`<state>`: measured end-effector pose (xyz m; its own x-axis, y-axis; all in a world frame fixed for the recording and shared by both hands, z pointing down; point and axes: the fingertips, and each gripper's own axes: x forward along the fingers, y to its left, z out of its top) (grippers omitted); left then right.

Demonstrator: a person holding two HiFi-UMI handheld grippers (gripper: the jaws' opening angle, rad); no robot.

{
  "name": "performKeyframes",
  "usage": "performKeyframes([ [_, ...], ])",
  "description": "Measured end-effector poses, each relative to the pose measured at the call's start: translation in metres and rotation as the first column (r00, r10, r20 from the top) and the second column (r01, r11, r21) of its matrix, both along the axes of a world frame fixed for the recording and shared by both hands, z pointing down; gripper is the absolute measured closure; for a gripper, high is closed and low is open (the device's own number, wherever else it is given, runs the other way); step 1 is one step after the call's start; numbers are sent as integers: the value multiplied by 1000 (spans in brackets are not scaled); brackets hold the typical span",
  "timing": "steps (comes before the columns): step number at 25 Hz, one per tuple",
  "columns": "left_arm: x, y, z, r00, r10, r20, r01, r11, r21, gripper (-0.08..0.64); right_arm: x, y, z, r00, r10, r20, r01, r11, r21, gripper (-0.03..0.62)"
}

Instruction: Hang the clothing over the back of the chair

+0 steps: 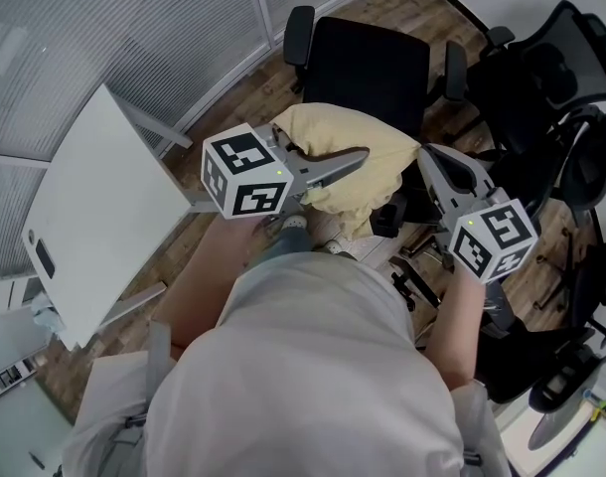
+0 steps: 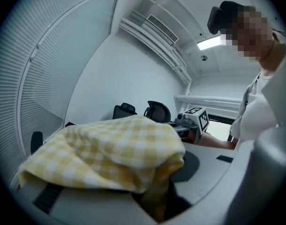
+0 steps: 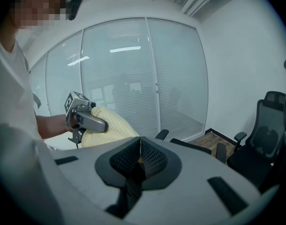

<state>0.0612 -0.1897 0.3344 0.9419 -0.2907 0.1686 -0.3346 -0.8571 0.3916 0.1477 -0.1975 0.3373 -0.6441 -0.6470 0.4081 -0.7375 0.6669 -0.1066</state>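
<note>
Clothing [image 1: 382, 147], yellow-checked and bunched, is hanging in the air just ahead of the person's white shirt [image 1: 313, 366]. The left gripper [image 1: 348, 167] is standing wide, with the fabric draping over one jaw and lying between the two. The right gripper [image 1: 429, 162], at three o'clock of the bundle, is pinching a sliver of its edge in closed jaws. Just beyond, at twelve o'clock, the black chair [image 1: 368, 63] is standing. A white table [image 1: 94, 217] is sitting at nine o'clock, other black chairs [image 1: 551, 78] are crowding in at two o'clock, and a blind-covered glass partition [image 1: 164, 18] is running behind at eleven.
</note>
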Motion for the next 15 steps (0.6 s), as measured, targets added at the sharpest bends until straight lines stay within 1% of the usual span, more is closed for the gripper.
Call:
performKeyframes([
  [6,1,-2,-4,1000,-2,20,2,1000,23,397,9,-2,0,1000,26,10,-26,1000,2,569],
  [15,3,0,-1,1000,-4,20,3,1000,24,396,24,1,7,998,57,19,-56,998,-25,569],
])
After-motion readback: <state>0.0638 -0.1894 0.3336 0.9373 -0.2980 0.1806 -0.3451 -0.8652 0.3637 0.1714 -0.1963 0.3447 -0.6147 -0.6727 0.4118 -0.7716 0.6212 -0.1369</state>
